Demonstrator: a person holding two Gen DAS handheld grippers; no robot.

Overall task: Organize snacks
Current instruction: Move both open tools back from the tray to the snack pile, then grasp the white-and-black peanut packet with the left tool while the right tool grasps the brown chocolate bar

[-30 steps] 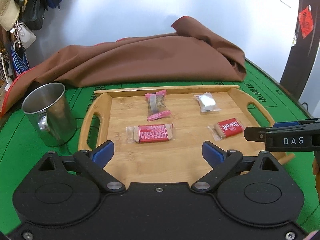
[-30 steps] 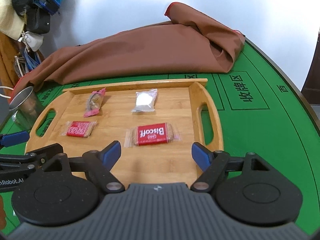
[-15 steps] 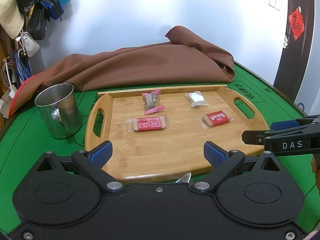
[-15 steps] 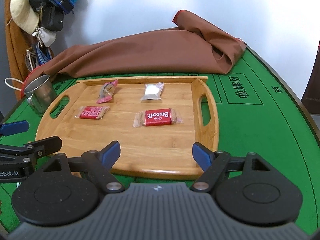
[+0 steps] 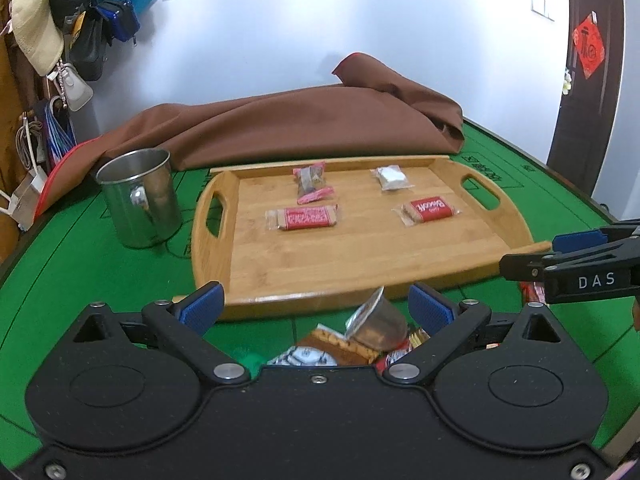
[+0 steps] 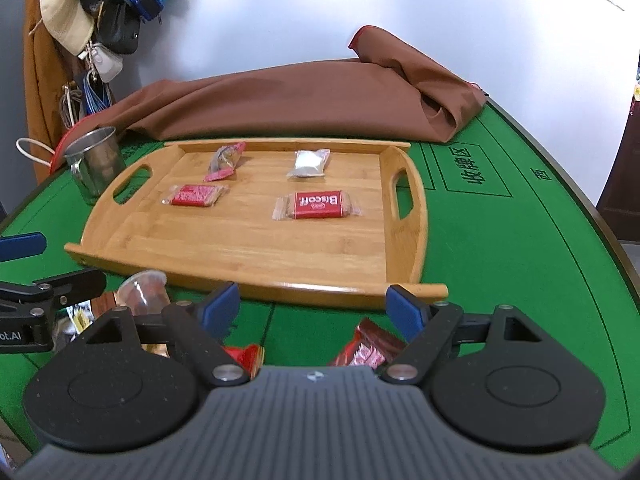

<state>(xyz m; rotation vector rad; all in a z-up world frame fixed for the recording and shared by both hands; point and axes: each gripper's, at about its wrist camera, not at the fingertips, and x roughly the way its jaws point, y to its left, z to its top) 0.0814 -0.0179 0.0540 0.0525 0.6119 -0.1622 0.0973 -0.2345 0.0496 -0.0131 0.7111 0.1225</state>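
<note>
A bamboo tray (image 5: pixel 352 268) (image 6: pixel 248 256) lies on the green table with several snacks on it: a Biscoff biscuit (image 5: pixel 428 210) (image 6: pixel 316 205), a red wafer pack (image 5: pixel 306 217) (image 6: pixel 194 195), a pink-ended candy (image 5: pixel 312 180) (image 6: pixel 225 160) and a white packet (image 5: pixel 391 177) (image 6: pixel 308 163). In front of the tray lies a loose heap of snacks, among them a small jelly cup (image 5: pixel 374 322) (image 6: pixel 144 290) and a red wrapper (image 6: pixel 368 348). My left gripper (image 5: pixel 316 308) hangs open over the heap. My right gripper (image 6: pixel 314 306) is open above the red wrapper.
A steel mug (image 5: pixel 140 196) (image 6: pixel 96 164) stands left of the tray. A brown cloth (image 5: pixel 304 124) (image 6: pixel 304 100) is bunched along the table's far side against the wall. Bags and hats (image 5: pixel 60 32) hang at the left. Each gripper shows at the edge of the other's view.
Both grippers have drawn back from the tray toward the table's near side. The snack heap in front of the tray has come into view beneath them. The snacks on the tray have not moved.
</note>
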